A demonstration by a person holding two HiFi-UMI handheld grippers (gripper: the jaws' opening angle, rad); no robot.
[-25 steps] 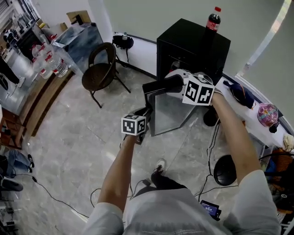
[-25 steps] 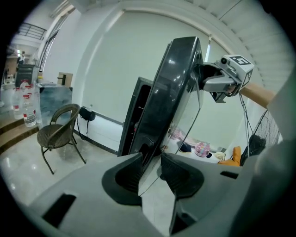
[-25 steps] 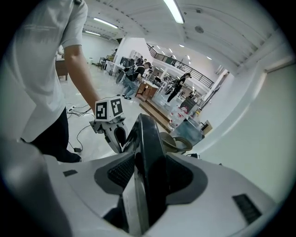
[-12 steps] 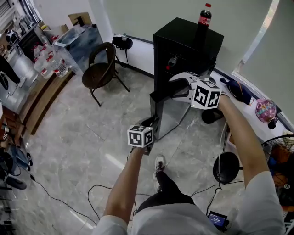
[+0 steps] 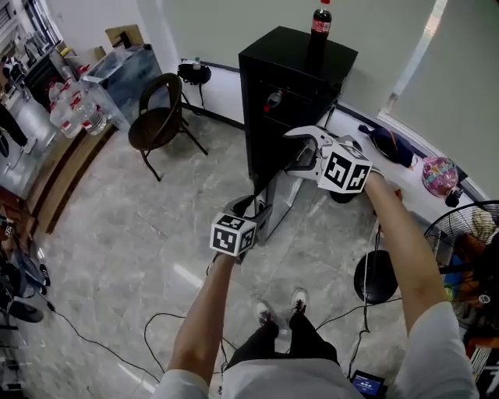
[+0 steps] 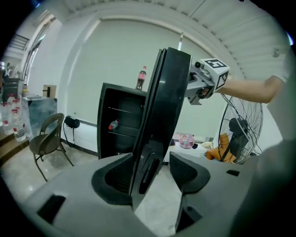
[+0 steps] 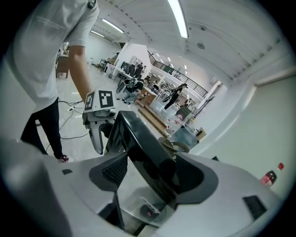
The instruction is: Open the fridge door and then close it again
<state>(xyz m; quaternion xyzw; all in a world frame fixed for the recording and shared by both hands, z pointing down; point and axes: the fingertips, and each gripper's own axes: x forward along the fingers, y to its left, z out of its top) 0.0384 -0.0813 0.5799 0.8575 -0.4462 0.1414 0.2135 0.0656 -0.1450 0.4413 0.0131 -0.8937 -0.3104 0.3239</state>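
Straddling the fridge door (image 6: 169, 92), left hand-held gripper (image 5: 251, 209) and right hand-held gripper (image 5: 300, 150) are both opening.

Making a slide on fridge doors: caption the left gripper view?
Glossy black fridge door stands edge-on inside the left gripper, jaws opening; the right gripper, also opening, straddles its top edge.

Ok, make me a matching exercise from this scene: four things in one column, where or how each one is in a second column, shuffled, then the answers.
1. cola bottle
2. fridge door
3. chair
4. pink round thing

A. standing open
B. on the floor beside the fridge
C. on top of the fridge
D. on the white ledge

Pairs: 1-C, 2-A, 3-B, 4-D
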